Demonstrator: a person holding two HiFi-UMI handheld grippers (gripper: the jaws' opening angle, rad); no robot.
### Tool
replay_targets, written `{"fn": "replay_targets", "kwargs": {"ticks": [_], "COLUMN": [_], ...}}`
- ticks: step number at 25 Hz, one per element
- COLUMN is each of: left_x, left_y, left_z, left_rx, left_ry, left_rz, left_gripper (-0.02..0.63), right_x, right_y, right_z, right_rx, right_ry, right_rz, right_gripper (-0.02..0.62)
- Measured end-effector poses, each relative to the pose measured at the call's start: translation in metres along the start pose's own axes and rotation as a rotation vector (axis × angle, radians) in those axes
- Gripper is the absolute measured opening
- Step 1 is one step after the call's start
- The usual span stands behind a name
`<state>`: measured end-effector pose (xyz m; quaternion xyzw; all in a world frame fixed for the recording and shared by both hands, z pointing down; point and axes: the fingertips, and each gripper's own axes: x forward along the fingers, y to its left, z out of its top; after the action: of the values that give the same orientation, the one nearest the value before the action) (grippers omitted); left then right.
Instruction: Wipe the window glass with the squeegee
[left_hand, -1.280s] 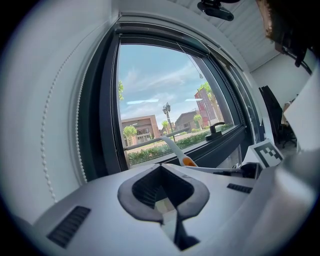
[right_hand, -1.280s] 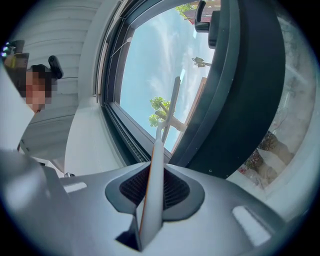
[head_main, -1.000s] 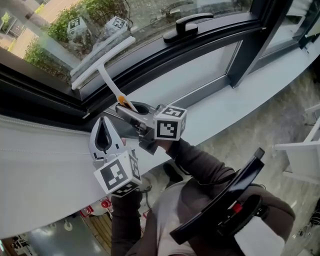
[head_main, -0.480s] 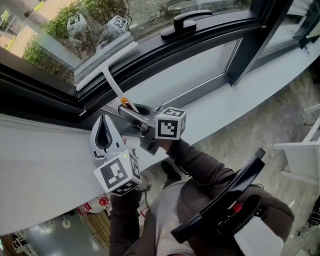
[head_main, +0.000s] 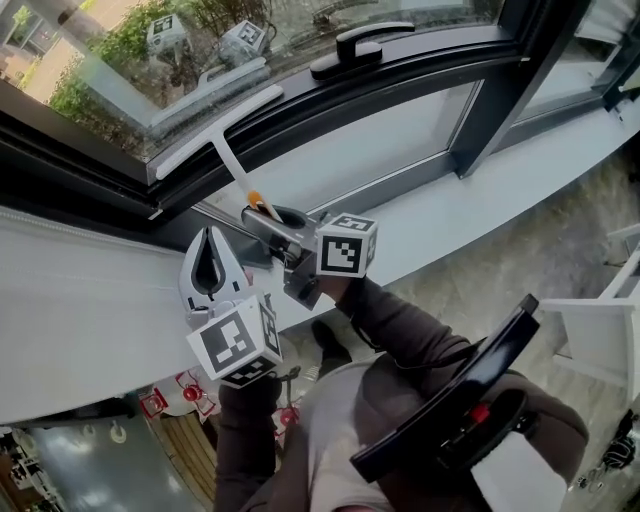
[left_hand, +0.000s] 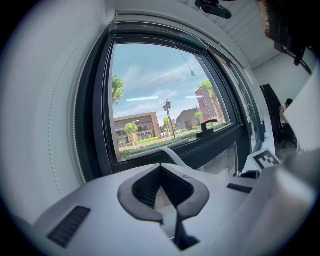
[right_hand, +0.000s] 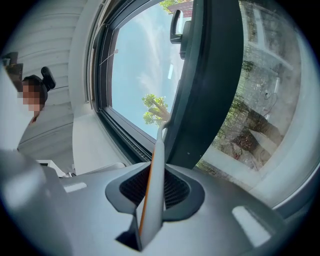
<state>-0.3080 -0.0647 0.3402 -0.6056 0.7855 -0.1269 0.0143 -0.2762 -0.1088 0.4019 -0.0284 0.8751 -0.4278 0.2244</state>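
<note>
Against clear window glass (head_main: 110, 60), white T-shaped plastic squeegee (head_main: 218, 131) is laid flat for wiping, handle pinched in right gripper (head_main: 262, 213) jaws; left gripper (head_main: 208, 264) jaws pressed together, empty.

Dark-framed window glass (head_main: 110, 60); white sill (head_main: 500, 190); speckled floor (head_main: 570, 240); daylight outside.

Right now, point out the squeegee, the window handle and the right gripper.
squeegee (head_main: 225, 127): head view, middle of its white blade bar.
window handle (head_main: 375, 34): head view, on the black lever.
right gripper (head_main: 264, 214): head view, between fingertips gripping the squeegee.
</note>
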Motion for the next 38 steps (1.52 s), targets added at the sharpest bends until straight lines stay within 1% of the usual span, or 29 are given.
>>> {"fn": "replay_targets", "kwargs": {"ticks": [4, 7, 9, 11, 12, 16, 21, 24, 27, 30, 34, 38], "left_x": [-0.017, -0.034, -0.045, -0.056, -0.064, -0.096, -0.134, -0.151, -0.168, -0.186, -0.205, -0.215], "left_y": [-0.009, -0.019, -0.026, -0.030, -0.032, -0.042, -0.037, -0.038, -0.047, -0.068, -0.101, -0.123], "left_z": [-0.002, -0.009, -0.009, -0.006, -0.007, -0.025, -0.028, -0.032, -0.025, -0.015, -0.013, -0.014], "left_rx": [-0.008, -0.012, -0.009, -0.001, 0.002, -0.016, -0.057, -0.080, -0.082, -0.091, -0.112, -0.099], "left_ry": [0.007, 0.034, 0.035, 0.013, 0.006, 0.016, -0.004, -0.011, -0.038, -0.076, -0.093, -0.096], "left_rz": [0.035, 0.039, 0.036, 0.046, 0.049, 0.021, 0.006, 0.004, 0.015, 0.035, 0.029, 0.045], "left_gripper": [0.000, 0.000, 0.000, 0.000, 0.000, 0.000, 0.000, 0.000, 0.000, 0.000, 0.000, 0.000], "right_x": [-0.016, -0.034, -0.043, -0.048, -0.054, -0.082, -0.110, -0.122, -0.133, -0.152, -0.188, -0.211], "right_y": [0.013, 0.027, 0.041, 0.060, 0.068, 0.096, 0.140, 0.159, 0.180, 0.202, 0.211, 0.215], "right_z": [0.001, -0.005, -0.003, -0.001, -0.003, -0.020, -0.036, -0.042, -0.037, -0.028, -0.015, -0.002], "right_rx": [0.011, 0.014, -0.029, -0.103, -0.119, -0.172, -0.260, -0.298, -0.349, -0.408, -0.435, -0.458], "right_ry": [0.018, 0.032, 0.039, 0.056, 0.062, 0.062, 0.068, 0.069, 0.063, 0.072, 0.077, 0.079], "right_rz": [0.030, 0.039, 0.059, 0.088, 0.091, 0.064, 0.040, 0.026, 0.049, 0.086, 0.073, 0.073], "right_gripper": [0.057, 0.057, 0.057, 0.057, 0.057, 0.057, 0.057, 0.057, 0.057, 0.057, 0.057, 0.057]}}
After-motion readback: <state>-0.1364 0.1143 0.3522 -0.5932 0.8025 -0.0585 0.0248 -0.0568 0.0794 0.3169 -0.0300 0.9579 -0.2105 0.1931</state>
